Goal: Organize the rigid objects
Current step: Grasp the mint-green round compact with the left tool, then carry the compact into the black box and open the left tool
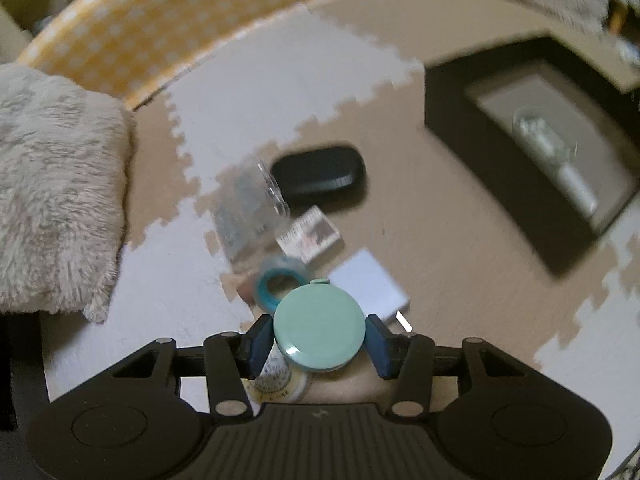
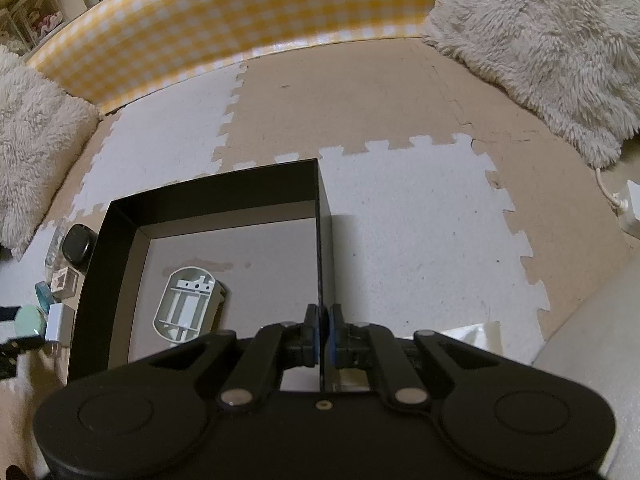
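Note:
My left gripper (image 1: 319, 336) is shut on a mint-green round case (image 1: 320, 326), its blue pads pressing both sides. Below it on the foam mat lie a teal tape ring (image 1: 276, 284), a white flat box (image 1: 370, 284), a small printed box (image 1: 310, 236), a clear plastic container (image 1: 250, 208) and a black oval case (image 1: 318, 174). A round dial-faced item (image 1: 276, 384) peeks out under the fingers. My right gripper (image 2: 323, 320) is shut on the right wall of the black open box (image 2: 216, 196). A white plastic oval part (image 2: 186, 304) lies inside it.
A yellow checked barrier (image 2: 240, 20) bounds the puzzle floor mat (image 2: 400, 220) at the back. Fluffy cushions lie at the left (image 2: 32, 140) and right (image 2: 540, 40). A white plug and cord (image 2: 628, 208) sit at the far right.

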`<action>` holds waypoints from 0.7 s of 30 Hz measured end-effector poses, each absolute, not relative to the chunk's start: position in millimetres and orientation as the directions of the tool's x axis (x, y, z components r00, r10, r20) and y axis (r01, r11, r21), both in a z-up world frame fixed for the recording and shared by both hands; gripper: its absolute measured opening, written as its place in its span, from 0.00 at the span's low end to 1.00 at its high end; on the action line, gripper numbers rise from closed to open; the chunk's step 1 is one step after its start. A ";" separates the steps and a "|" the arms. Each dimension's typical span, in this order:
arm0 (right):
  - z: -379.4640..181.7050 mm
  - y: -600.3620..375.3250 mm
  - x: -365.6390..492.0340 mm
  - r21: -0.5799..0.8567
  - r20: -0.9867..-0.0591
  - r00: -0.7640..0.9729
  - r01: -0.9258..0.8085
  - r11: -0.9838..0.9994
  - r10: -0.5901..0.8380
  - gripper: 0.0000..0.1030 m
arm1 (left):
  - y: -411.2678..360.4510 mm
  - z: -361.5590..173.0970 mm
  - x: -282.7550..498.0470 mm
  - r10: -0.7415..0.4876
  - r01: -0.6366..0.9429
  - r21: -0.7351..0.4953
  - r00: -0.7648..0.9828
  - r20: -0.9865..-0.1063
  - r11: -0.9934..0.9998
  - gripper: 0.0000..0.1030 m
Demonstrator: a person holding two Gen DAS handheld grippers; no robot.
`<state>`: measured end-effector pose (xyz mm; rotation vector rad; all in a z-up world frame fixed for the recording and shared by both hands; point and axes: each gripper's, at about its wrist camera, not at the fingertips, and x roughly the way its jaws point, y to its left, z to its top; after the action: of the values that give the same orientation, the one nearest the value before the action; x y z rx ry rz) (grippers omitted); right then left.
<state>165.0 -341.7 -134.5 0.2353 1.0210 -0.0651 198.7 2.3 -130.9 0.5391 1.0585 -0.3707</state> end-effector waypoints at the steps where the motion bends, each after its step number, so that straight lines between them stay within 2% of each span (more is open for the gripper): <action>1: -134.5 -341.7 165.0 0.165 -0.850 0.523 0.163 0.973 0.056 0.05 | 2.8 -125.4 198.1 -0.048 0.520 0.227 0.462 -0.886 0.823 0.49; 9: -134.6 -341.6 164.5 0.162 -0.851 0.522 0.161 0.974 0.056 0.05 | -3.1 -96.5 189.9 -0.170 0.461 0.117 0.534 -0.828 0.880 0.49; 21: -134.6 -343.9 165.1 0.157 -0.852 0.520 0.156 0.975 0.054 0.05 | -51.3 -94.5 166.4 -0.324 0.545 0.006 0.506 -0.799 0.838 0.49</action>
<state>165.1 -343.9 -134.6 0.2248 1.0243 -0.0618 166.4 -51.3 -94.5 0.2721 0.8980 -0.5316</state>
